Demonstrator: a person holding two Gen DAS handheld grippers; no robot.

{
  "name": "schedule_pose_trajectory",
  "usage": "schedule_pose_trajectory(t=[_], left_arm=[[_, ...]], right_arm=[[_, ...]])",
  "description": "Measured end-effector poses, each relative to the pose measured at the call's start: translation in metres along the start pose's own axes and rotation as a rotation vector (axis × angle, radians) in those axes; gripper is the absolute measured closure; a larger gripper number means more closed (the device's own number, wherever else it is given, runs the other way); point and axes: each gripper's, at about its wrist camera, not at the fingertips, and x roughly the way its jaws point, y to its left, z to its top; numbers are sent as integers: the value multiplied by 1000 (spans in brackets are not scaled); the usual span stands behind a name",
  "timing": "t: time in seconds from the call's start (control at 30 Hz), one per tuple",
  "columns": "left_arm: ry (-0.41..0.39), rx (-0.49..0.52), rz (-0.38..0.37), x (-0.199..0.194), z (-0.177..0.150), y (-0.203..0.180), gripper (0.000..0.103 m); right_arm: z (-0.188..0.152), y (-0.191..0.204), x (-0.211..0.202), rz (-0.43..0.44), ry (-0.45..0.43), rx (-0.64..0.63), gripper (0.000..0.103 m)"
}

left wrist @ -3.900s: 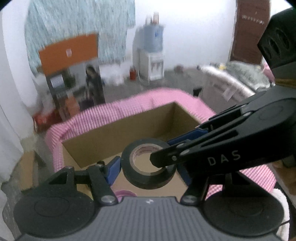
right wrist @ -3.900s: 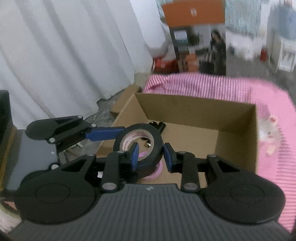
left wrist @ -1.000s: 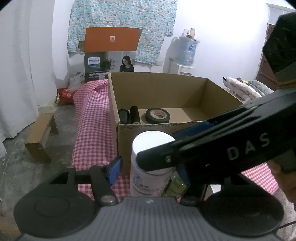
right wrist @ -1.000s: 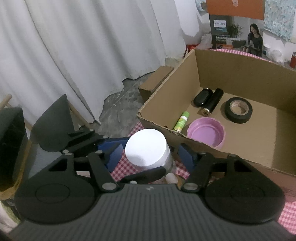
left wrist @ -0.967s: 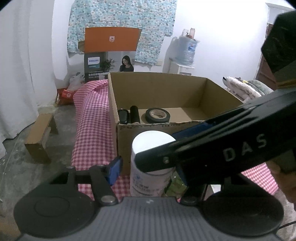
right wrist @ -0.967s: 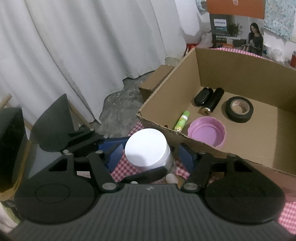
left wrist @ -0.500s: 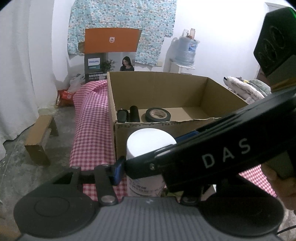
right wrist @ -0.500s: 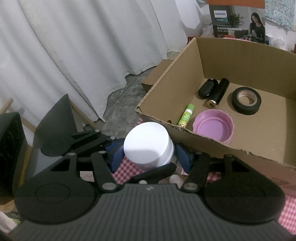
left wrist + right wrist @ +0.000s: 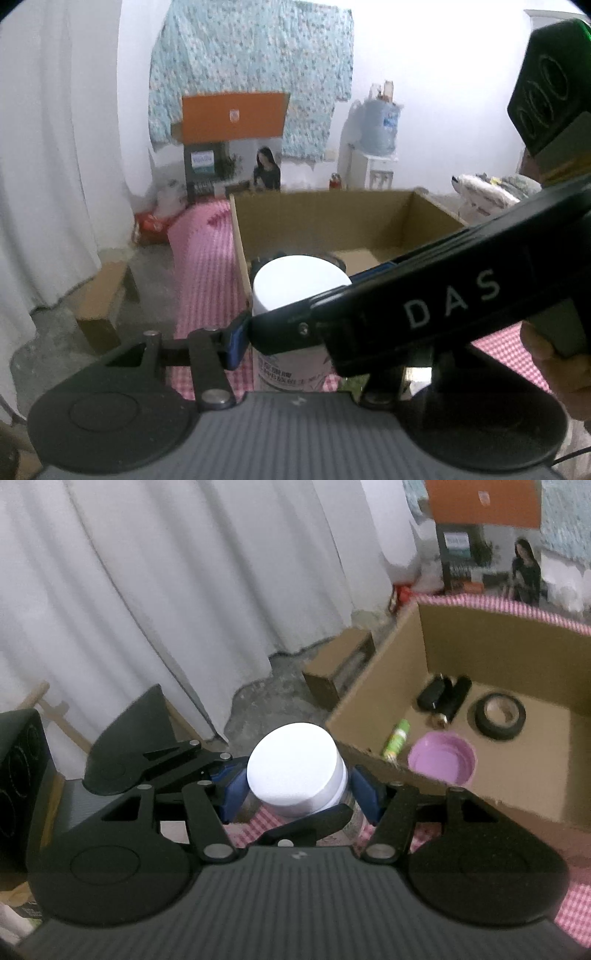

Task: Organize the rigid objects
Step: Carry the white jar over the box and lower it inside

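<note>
A white-lidded jar (image 9: 297, 291) with a printed label is held between both grippers, in front of the open cardboard box (image 9: 317, 218). My left gripper (image 9: 295, 332) is shut on the jar; its right finger is hidden behind the right gripper's arm. In the right wrist view my right gripper (image 9: 299, 786) is shut on the same jar (image 9: 295, 766), blue pads on both sides, above the checked cloth. The box (image 9: 480, 638) holds a black tape roll (image 9: 499, 716), a purple lid (image 9: 441, 762), a green glue stick (image 9: 396, 737) and two black cylinders (image 9: 445, 698).
A pink checked cloth (image 9: 207, 266) covers the table under the box. A small cardboard box (image 9: 101, 306) lies on the floor at the left. White curtains (image 9: 166, 590) hang at the left. An orange-topped carton (image 9: 232, 147) and a water dispenser (image 9: 376, 147) stand at the far wall.
Both grippers closed on the white-lidded jar and lifted it, carrying it toward the box. Earlier the black tape roll was placed in the box.
</note>
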Motion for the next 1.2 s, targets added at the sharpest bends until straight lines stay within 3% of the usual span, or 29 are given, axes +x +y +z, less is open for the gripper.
schedule_pose_trajectory(t=[0.33,0.57,0.87,1.2], left_arm=[[-117,33,2,-32,60,-16,48],[-145,68,-72,-6,107,-46,48],[-86,134,-174,70,145,-87,48],[93,156,-208,170,143,-94,48]], right_arm=[[35,13,-65,21,-145,-44,47],[64,-21,-109,-37,-204,3,47],[84,-102,-136,-135,-198,85,48],[78,-193,-95,-167,-77,184,48]])
